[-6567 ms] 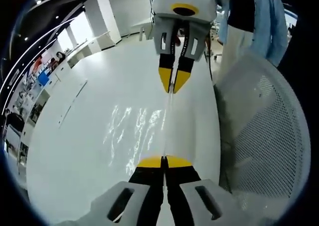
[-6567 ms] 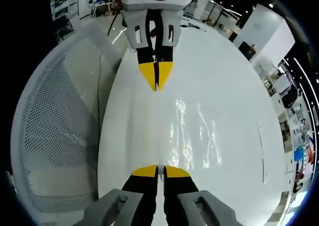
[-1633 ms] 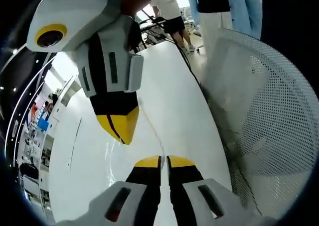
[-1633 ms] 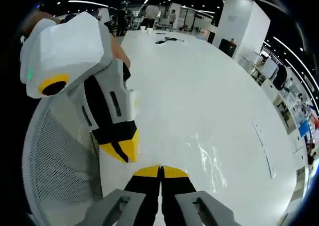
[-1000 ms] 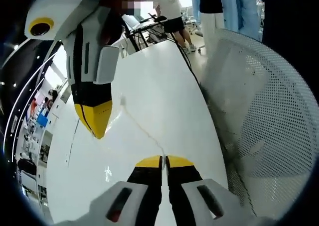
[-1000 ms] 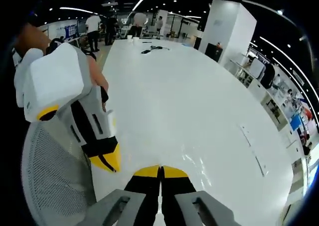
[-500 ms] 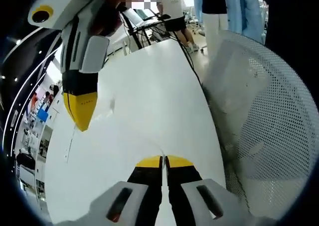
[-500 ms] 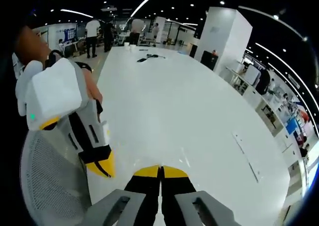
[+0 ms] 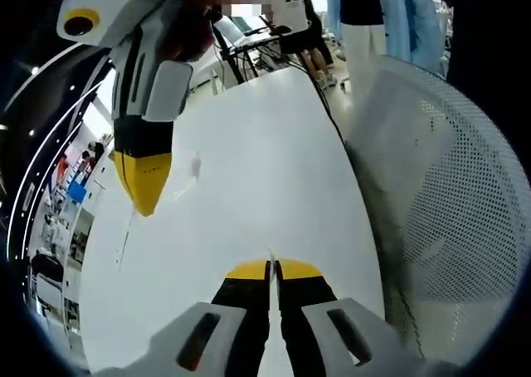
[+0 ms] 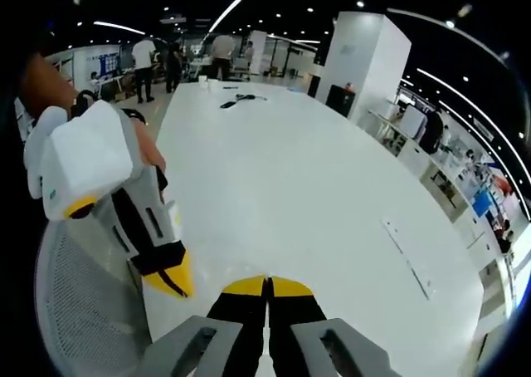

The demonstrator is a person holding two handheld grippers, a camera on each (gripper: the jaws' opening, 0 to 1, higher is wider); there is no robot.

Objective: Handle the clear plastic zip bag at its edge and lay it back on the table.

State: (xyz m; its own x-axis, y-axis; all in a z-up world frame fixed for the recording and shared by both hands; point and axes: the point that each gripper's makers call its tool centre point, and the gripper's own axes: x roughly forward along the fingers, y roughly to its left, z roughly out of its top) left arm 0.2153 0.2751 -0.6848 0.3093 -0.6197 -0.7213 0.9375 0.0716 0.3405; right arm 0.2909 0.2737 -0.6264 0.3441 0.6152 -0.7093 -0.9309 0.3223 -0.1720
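The clear zip bag (image 9: pixel 235 213) is almost invisible against the white table (image 9: pixel 274 128). In the left gripper view I make out only a thin edge running from my left gripper (image 9: pixel 271 268) up to a small glint. That gripper is shut on this edge. My right gripper (image 9: pixel 143 196) hangs at the upper left with its yellow jaws together, apart from the glint. In the right gripper view my right gripper (image 10: pixel 267 286) is shut with nothing visible in it, and the left gripper (image 10: pixel 172 281) sits just left of it.
A white mesh chair (image 9: pixel 448 203) stands against the table's near edge, also showing as a chair (image 10: pixel 79 310). A thin strip (image 10: pixel 406 262) lies on the table to the right. Small items (image 10: pixel 234 101) sit at the far end, where people (image 9: pixel 365 12) stand.
Over the last second my right gripper has lifted and drawn away from the left one, off the bag's edge. The left gripper stays shut in place.
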